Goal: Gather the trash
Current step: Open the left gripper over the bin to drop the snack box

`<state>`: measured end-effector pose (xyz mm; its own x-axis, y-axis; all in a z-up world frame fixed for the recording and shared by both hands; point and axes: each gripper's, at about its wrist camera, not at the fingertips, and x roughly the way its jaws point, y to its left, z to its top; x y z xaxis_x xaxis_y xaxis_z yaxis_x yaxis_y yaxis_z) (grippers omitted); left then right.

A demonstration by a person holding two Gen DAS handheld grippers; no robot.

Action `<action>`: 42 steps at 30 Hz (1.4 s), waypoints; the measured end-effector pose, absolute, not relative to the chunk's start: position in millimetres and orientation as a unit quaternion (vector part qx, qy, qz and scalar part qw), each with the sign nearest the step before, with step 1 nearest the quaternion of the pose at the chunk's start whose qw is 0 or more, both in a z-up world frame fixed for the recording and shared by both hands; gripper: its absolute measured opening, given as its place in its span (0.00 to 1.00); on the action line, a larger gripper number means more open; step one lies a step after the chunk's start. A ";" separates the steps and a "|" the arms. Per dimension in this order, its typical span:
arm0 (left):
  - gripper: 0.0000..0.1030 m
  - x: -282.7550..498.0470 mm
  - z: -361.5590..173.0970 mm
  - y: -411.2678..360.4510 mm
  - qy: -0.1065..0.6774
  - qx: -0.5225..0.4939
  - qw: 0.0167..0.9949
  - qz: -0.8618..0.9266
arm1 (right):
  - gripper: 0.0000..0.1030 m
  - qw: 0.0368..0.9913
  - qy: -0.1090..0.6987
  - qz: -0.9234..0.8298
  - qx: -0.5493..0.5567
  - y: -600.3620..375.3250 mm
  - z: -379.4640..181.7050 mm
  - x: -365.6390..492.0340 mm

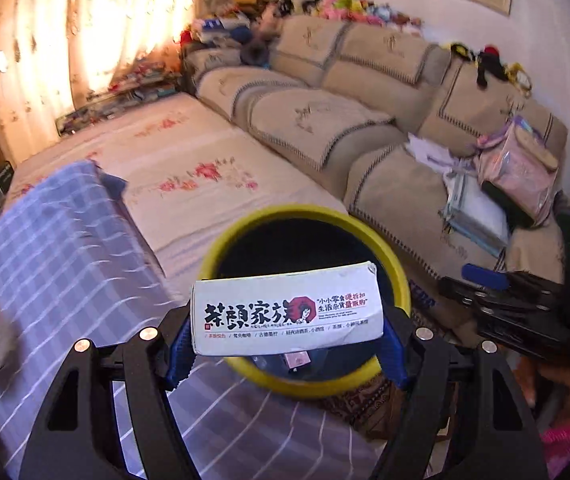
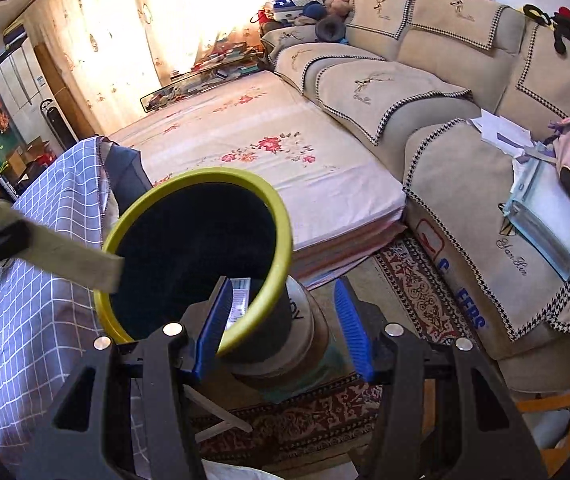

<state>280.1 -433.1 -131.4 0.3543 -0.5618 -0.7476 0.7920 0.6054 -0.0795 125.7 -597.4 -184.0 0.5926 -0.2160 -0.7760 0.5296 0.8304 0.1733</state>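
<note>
Clamped across the left hand-held gripper (image 1: 287,346), the printed paper sleeve (image 1: 287,312) lies crosswise, nine-to-three, over the yellow-rimmed bin (image 1: 399,276). Right hand-held gripper (image 2: 285,330) gapes empty at three o'clock.

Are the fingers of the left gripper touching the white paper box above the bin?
Touching. In the left wrist view, both blue fingers press the ends of the paper box, holding it over the yellow-rimmed bin.
</note>
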 end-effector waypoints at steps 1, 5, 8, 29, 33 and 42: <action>0.70 284.5 -141.6 -444.9 0.393 0.159 0.805 -0.415 | 0.49 0.870 0.397 -0.214 0.199 -599.0 -184.9 125.0; 0.70 301.4 -180.0 -476.2 0.433 0.173 0.788 -0.402 | 0.50 0.869 0.401 -0.207 0.205 -599.1 -191.2 128.8; 0.70 309.6 -202.7 -488.1 0.449 0.186 0.783 -0.389 | 0.51 0.867 0.406 -0.201 0.206 -596.6 -196.1 132.6; 0.90 261.1 -102.8 -289.1 0.383 0.053 0.872 -0.301 | 0.53 0.885 0.409 -0.139 0.174 -546.1 -181.4 162.9; 0.91 243.8 -91.1 -212.7 0.370 0.029 0.899 -0.232 | 0.53 0.894 0.410 -0.099 0.152 -513.9 -171.9 184.0; 0.92 211.3 -87.3 -74.5 0.351 -0.010 0.931 -0.096 | 0.53 0.913 0.395 0.036 0.094 -399.6 -137.3 251.1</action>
